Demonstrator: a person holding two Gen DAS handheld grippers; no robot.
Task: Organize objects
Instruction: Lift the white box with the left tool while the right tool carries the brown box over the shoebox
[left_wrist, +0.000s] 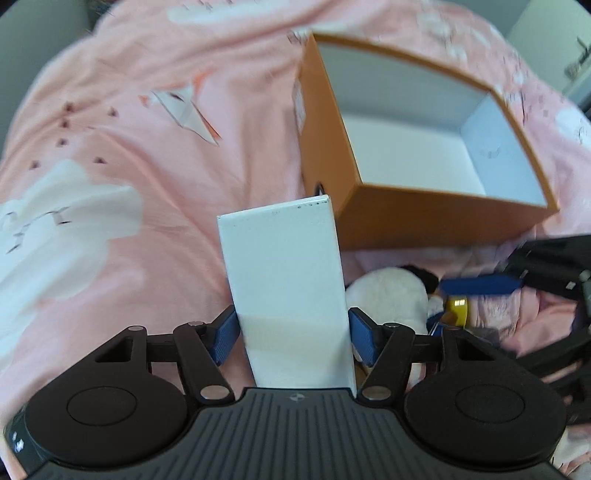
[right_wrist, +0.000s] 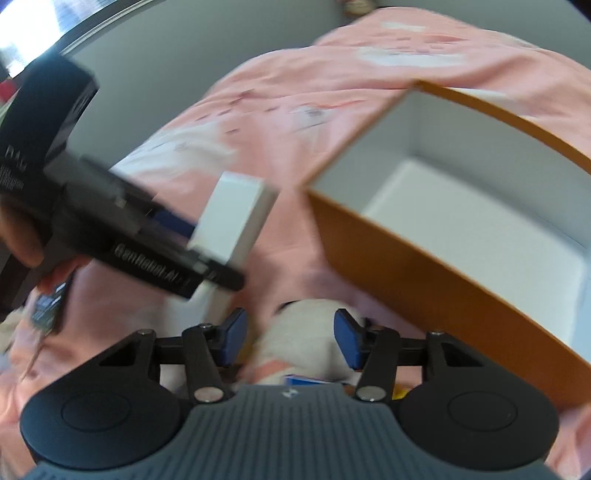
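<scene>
Left gripper (left_wrist: 293, 332) clamping a white rectangular carton (left_wrist: 284, 280) across its narrow width, blue pads (left_wrist: 225, 338) pressing both long faces near the bottom end. Carton sticking out upright between the jaws, clear of the pink bedspread (left_wrist: 129, 122), just beside the near-left corner of the open orange box (left_wrist: 325, 147). Box interior looking empty and white.

Carton likely handling as light, stiff cardboard with smooth, slightly slippery faces; squeezing too hard risking a dent, so gripping low across the short side seems right.

Right gripper (right_wrist: 290, 339) sitting at a narrow-to-medium gap, straddling a white plush toy (right_wrist: 299, 332); pad contact too blurred to tell. Plush: soft, squashy, light, grabbing anywhere on the body probably fine.

Both grippers pointing steeply down at the bed, left one angling toward the box.
</scene>
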